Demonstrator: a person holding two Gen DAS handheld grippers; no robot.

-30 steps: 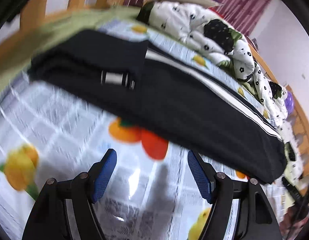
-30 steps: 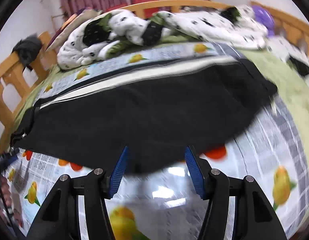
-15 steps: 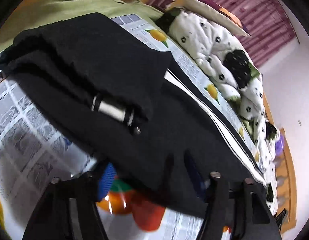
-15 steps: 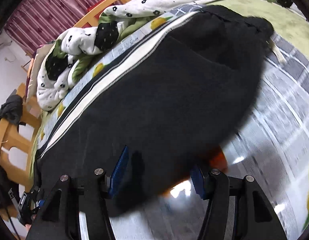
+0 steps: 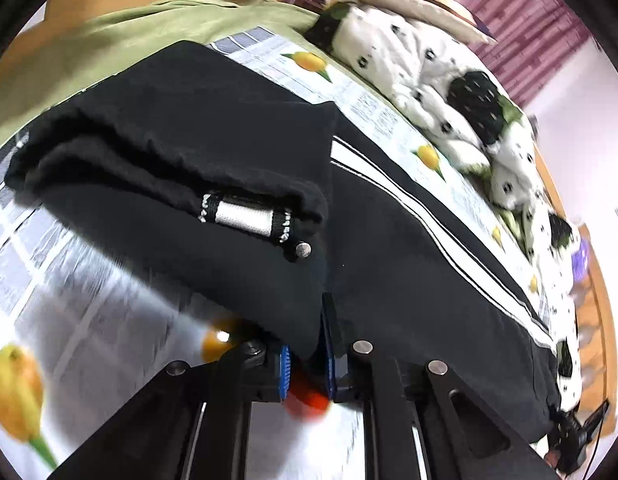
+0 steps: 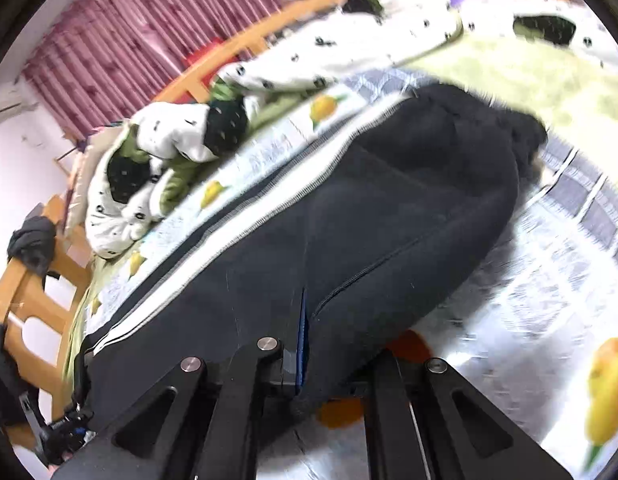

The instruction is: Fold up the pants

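Note:
Black pants (image 5: 389, 260) with white side stripes lie stretched across a fruit-print sheet (image 5: 69, 280) on a bed. One end is folded back on itself and shows a white band (image 5: 245, 216) and a metal snap. My left gripper (image 5: 307, 360) is at the near edge of the pants, its jaws closing, with a fold of black cloth pinched between the blue pads (image 5: 285, 364). In the right wrist view the pants (image 6: 389, 220) fill the middle. My right gripper (image 6: 313, 360) is closing on their near edge; one blue pad (image 6: 303, 340) shows and cloth hides the other.
A white quilt with black spots (image 5: 429, 80) is bunched along the far side of the bed, also in the right wrist view as the quilt (image 6: 309, 52). A green blanket (image 5: 129, 28) lies beyond the pants. The wooden bed frame (image 6: 29, 300) carries a dark garment (image 6: 31, 240). Pink curtains (image 6: 149, 32) hang behind.
Both grippers have moved forward from the bare sheet to the near edge of the pants. Their jaws went from wide apart to closed on the black cloth. The right view has rolled.

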